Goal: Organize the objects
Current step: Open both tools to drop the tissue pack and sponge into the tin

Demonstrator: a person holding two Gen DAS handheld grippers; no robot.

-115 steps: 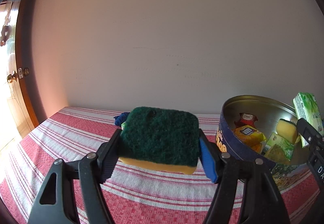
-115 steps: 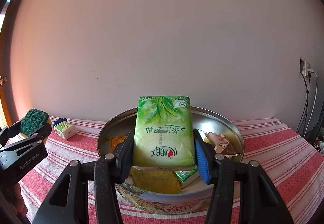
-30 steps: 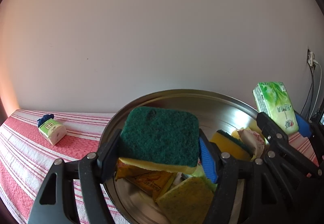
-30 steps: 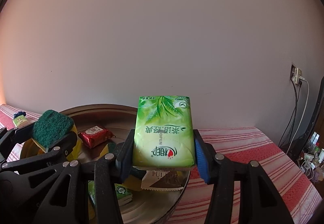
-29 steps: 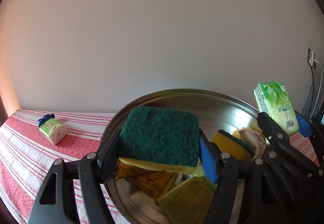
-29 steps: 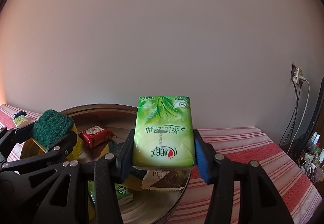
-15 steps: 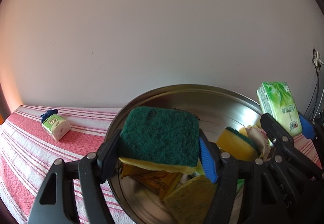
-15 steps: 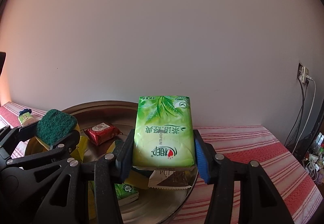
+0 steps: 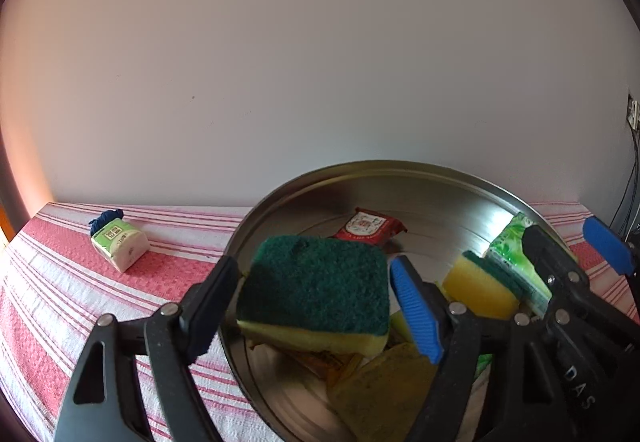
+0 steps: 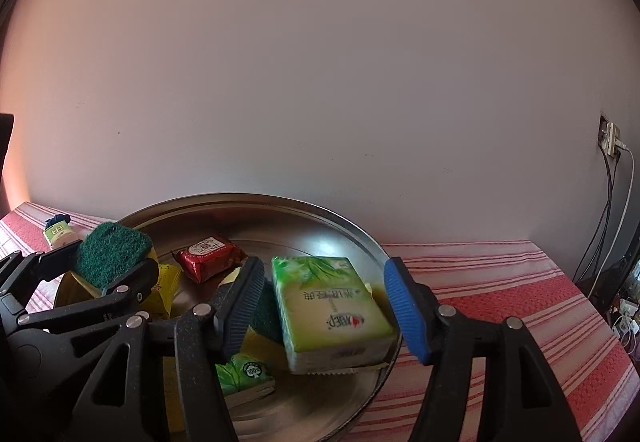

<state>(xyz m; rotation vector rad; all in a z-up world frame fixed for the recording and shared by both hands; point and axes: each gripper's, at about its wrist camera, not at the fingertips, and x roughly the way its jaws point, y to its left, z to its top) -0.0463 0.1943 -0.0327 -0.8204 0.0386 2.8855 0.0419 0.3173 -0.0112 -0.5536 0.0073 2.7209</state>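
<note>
Two sets of tongs angle downward side by side over a round metal tin (image 9: 460, 182) on a bench draped in a red-and-white striped cloth (image 9: 52, 302). The left tongs (image 9: 316, 306) are opening: a gap shows on each side of the green-topped yellow sponge (image 9: 316, 294), which sits between the pads above the tin's near left rim, apparently no longer pressed. The right tongs (image 10: 324, 310) are opening as well, pads standing clear of the green tissue pack (image 10: 332, 306), which is slightly blurred and tilted between them, over the tin's right side. Whether either item already rests on the contents below cannot be told. Inside the tin lie a red packet (image 10: 208, 254), a second sponge (image 9: 480, 290), yellow wrappers and a smaller green pack (image 10: 244, 378). A small green-labelled packet (image 9: 118, 246) lies apart on the cloth to the tin's left, near the plain wall.
</note>
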